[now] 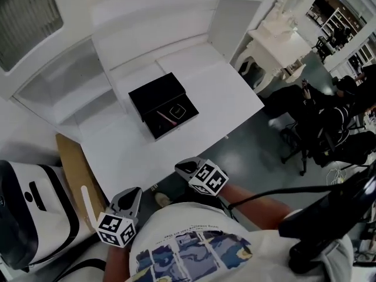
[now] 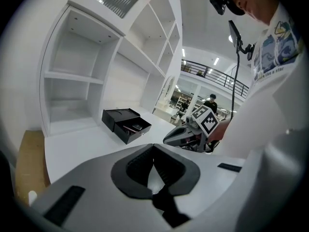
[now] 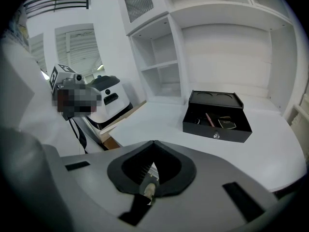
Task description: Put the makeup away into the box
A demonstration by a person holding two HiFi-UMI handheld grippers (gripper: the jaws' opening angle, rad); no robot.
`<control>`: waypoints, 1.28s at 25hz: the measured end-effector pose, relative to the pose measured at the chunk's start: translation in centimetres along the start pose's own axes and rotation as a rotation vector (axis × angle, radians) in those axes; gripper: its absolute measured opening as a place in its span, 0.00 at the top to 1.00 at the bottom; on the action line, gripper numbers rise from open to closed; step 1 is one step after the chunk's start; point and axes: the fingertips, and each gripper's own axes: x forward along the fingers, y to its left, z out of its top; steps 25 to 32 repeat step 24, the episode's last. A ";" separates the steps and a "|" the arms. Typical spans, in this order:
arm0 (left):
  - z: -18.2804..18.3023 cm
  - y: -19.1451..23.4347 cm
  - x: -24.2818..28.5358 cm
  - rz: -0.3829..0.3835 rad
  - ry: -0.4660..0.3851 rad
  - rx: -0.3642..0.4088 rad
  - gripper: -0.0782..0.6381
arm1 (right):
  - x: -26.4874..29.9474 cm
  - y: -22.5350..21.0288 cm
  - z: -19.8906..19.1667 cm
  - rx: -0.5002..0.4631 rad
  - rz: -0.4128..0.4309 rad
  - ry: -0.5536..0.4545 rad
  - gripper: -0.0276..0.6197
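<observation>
L gripper [image 2: 153, 145] jaws are seen shut, nothing gripped. R gripper [image 3: 153, 144] jaws are likewise shut, with only a small pale bit [image 3: 148, 190] low between them, unidentifiable. Both are held well apart from the black box [image 3: 215, 100] on the table [image 3: 154, 116]. The makeup [image 3: 209, 119] is seen inside the open drawer [image 3: 217, 135]; none is seen outside. Task is judged approx. done, w/ only shutting prob. left.

The box [image 1: 157, 93] sits mid-counter [image 1: 117, 151]. In its open near part a pencil [image 1: 165, 117] and a compact [image 1: 175, 110] lie side by side, the pencil to the left. Shelves [image 1: 70, 87] rise behind the counter. Left of the counter comes a board [image 1: 71, 169], then a machine [image 1: 29, 210]. The left tongs [image 1: 133, 192] and right tongs [image 1: 183, 168] hang at the near edge, well apart from the box.
</observation>
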 end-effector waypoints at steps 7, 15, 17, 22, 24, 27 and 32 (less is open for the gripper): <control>-0.3 -0.5 0.2 -0.006 0.001 0.007 0.87 | -0.3 0.4 -0.4 -0.019 0.004 -0.006 0.92; 0.1 -1.0 0.9 -0.003 0.003 0.013 0.87 | -0.8 -0.2 -0.3 -0.032 0.005 -0.013 0.92; 0.3 -1.0 1.3 -0.003 0.004 0.016 0.87 | -1.0 -0.7 -0.4 -0.031 0.003 -0.013 0.92; 1.2 -1.2 2.7 -0.004 0.005 0.022 0.87 | -1.5 -2.1 -0.5 -0.032 0.005 -0.013 0.92; 1.5 -1.4 3.2 -0.004 0.008 0.024 0.87 | -1.7 -2.6 -0.5 -0.032 0.007 -0.013 0.92; 1.5 -1.4 3.2 -0.004 0.008 0.024 0.87 | -1.7 -2.6 -0.5 -0.032 0.007 -0.013 0.92; 1.5 -1.4 3.2 -0.004 0.008 0.024 0.87 | -1.7 -2.6 -0.5 -0.032 0.007 -0.013 0.92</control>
